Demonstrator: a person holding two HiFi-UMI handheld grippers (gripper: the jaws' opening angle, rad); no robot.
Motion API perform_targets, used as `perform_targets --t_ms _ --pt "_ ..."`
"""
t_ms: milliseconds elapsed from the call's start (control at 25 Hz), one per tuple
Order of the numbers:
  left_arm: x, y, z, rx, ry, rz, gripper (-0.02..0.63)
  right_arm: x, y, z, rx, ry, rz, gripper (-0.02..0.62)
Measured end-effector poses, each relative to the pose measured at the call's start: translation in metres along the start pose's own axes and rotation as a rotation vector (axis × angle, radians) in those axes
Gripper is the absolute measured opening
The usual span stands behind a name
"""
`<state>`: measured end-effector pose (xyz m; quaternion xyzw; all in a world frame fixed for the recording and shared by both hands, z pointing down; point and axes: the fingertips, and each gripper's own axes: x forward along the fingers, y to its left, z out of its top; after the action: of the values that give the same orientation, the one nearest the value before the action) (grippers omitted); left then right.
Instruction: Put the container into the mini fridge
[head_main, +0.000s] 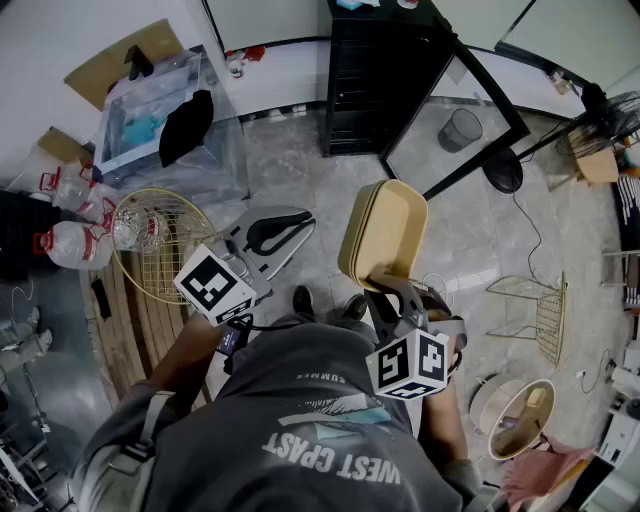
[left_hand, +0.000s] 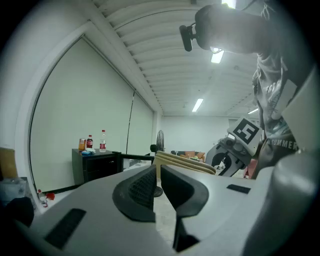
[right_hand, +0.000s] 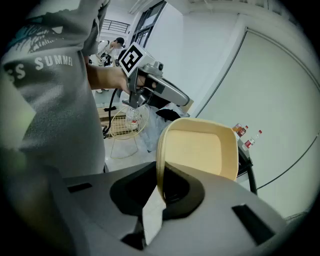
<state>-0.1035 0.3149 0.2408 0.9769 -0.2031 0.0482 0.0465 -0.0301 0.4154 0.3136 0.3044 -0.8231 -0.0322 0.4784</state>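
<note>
I hold a tan, shallow container (head_main: 385, 232) on edge above the floor, my right gripper (head_main: 385, 285) shut on its lower rim. The right gripper view shows the rim (right_hand: 197, 150) pinched between the jaws of the right gripper (right_hand: 161, 187). The black mini fridge (head_main: 375, 75) stands ahead, its glass door (head_main: 460, 125) swung open to the right. Bottles stand on top of the fridge (left_hand: 95, 167). My left gripper (head_main: 300, 225) is level to the left of the container, jaws together with nothing between them (left_hand: 158, 175).
A gold wire basket (head_main: 160, 240) and water bottles (head_main: 75, 245) sit on a wooden pallet at the left. A clear plastic box (head_main: 150, 110) lies behind them. A floor fan (head_main: 503, 172) and a wire chair (head_main: 545, 315) stand at the right.
</note>
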Motion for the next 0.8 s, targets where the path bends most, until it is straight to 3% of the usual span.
perform_targets --t_ms 800 --pt "0.005 0.026 -0.005 0.004 0.002 -0.056 0.04 0.03 -0.023 0.01 0.013 0.005 -0.033 0.046"
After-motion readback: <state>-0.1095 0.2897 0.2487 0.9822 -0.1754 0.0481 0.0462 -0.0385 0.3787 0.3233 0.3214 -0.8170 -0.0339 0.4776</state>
